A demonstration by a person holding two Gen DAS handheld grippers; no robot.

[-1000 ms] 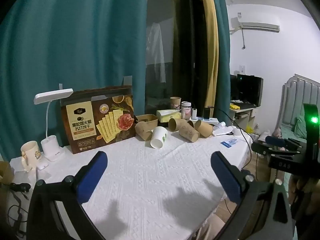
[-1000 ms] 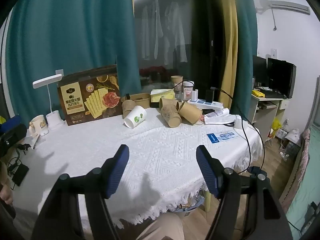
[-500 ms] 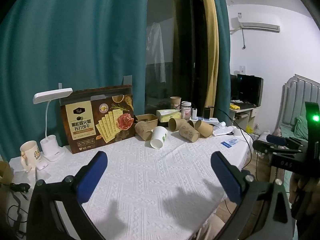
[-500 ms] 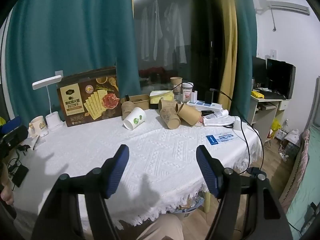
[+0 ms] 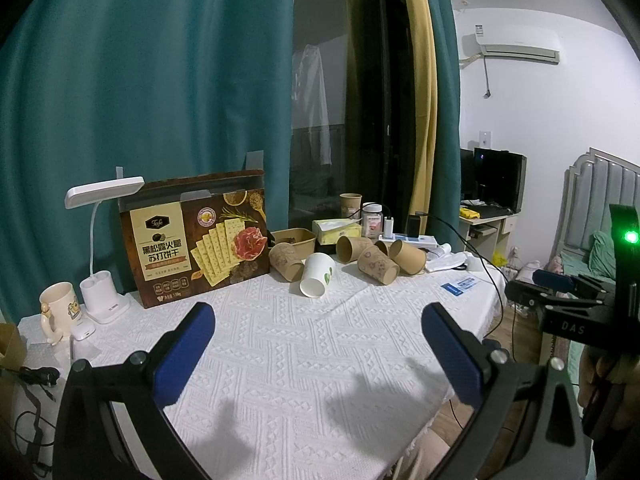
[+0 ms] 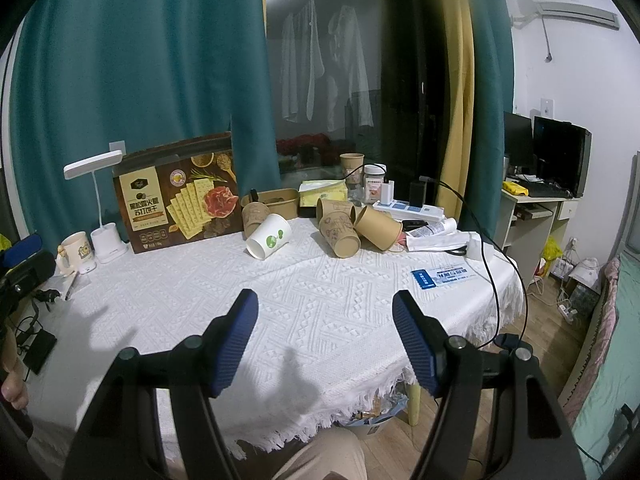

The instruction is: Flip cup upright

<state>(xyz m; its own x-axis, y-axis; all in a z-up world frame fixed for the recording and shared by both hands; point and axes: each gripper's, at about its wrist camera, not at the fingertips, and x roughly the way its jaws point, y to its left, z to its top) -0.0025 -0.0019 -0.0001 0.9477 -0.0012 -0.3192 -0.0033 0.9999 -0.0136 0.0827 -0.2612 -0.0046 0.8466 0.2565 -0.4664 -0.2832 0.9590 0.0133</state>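
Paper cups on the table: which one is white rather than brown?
The white cup with the green leaf print, lying on its side with its mouth toward the camera, just right of the cracker box. Every other tipped cup is plain brown kraft paper.

White-clothed table with tipped paper cups, cracker box

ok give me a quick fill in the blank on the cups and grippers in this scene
1. The white cup with the green print lies on its ____.
2. Both the left hand-held gripper and the right hand-held gripper have their jaws ____.
3. The tablecloth covering the table is ____ in colour.
4. The desk lamp stands to the ____ of the cracker box.

Missing words: side; open; white; left
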